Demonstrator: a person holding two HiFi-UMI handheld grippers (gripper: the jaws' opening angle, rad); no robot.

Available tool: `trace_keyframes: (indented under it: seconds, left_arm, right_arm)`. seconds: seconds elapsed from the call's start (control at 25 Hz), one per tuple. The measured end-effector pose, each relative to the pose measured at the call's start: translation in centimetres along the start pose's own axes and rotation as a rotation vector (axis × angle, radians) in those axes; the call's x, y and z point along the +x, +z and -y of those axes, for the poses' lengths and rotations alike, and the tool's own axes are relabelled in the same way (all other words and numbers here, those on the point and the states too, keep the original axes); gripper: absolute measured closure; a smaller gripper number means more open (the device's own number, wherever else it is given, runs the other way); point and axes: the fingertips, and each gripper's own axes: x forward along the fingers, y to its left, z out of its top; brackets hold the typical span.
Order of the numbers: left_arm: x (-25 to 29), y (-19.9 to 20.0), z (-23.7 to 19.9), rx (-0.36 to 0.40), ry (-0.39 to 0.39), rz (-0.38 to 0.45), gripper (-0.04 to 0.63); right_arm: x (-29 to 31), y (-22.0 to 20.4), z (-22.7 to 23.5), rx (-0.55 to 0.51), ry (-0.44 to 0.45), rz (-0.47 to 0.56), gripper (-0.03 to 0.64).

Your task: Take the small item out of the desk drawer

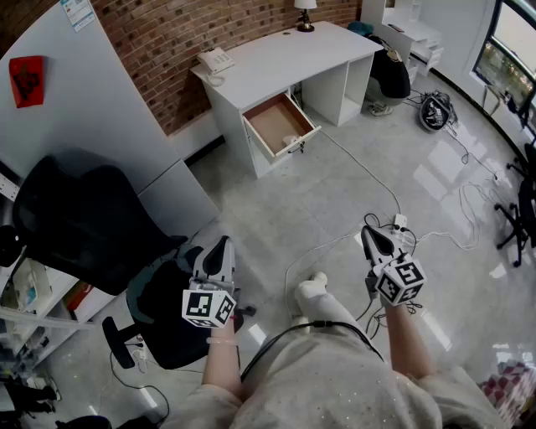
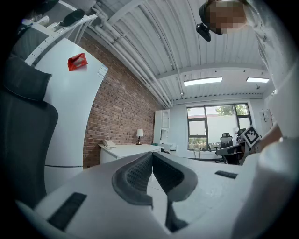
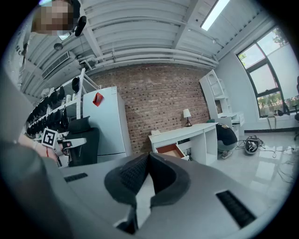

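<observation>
A white desk (image 1: pixel 276 59) stands far ahead against the brick wall, its wooden drawer (image 1: pixel 280 124) pulled open. I cannot make out any small item inside it from here. My left gripper (image 1: pixel 221 244) and right gripper (image 1: pixel 367 228) are held over the floor well short of the desk, both shut with nothing between the jaws. In the left gripper view the left gripper (image 2: pixel 152 156) has its tips together, with the desk (image 2: pixel 126 150) distant. In the right gripper view the right gripper (image 3: pixel 148 156) is equally shut, and the open drawer (image 3: pixel 170 150) shows just beyond it.
A black office chair (image 1: pixel 92 226) stands close on the left beside a white partition (image 1: pixel 84 109). Cables (image 1: pixel 368 176) trail across the glossy floor. A telephone (image 1: pixel 216 60) and lamp (image 1: pixel 304 17) sit on the desk; a dark bag (image 1: pixel 392 75) lies under it.
</observation>
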Motion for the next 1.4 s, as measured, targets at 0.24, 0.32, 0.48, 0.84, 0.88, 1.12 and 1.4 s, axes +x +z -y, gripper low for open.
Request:
trace_keyframes:
  seconds: [0.24,0.32,0.48,0.84,0.88,1.12,1.4]
  left_arm:
    - [2.8,-0.5,-1.8,-0.005,0.009,-0.017,0.589]
    - [4.0,-0.6,-2.0,-0.002,0.004,-0.024,0.589]
    - [6.4,-0.7,-2.6,-0.013,0.011,-0.028,0.589]
    - [13.2,-0.7,-6.2,-0.012,0.04,-0.053,0.589]
    - [14.2,-0.5,-6.5,-0.015,0.044,-0.05,0.589]
    - [19.5,-0.8,-6.9,-0.024,0.042,-0.061,0.589]
    - [24.4,-1.2,-7.4,-0.037,0.058,-0.063,0.589]
  right_arm:
    - [3.4,0.1,1.7,0.017,-0.004,0.005,0.612]
    - [4.4,0.4,2.4,0.023,-0.005,0.005,0.612]
    - [6.6,0.5,3.9,0.022,0.003,-0.019,0.612]
    - [13.3,1.9,8.2,0.067,0.01,-0.011,0.612]
    - [14.1,2.1,8.9,0.072,0.009,-0.014,0.612]
    - [17.9,2.7,12.8,0.103,0.005,-0.028,0.612]
    - [21.6,3.3,15.9,0.105,0.025,-0.041,0.612]
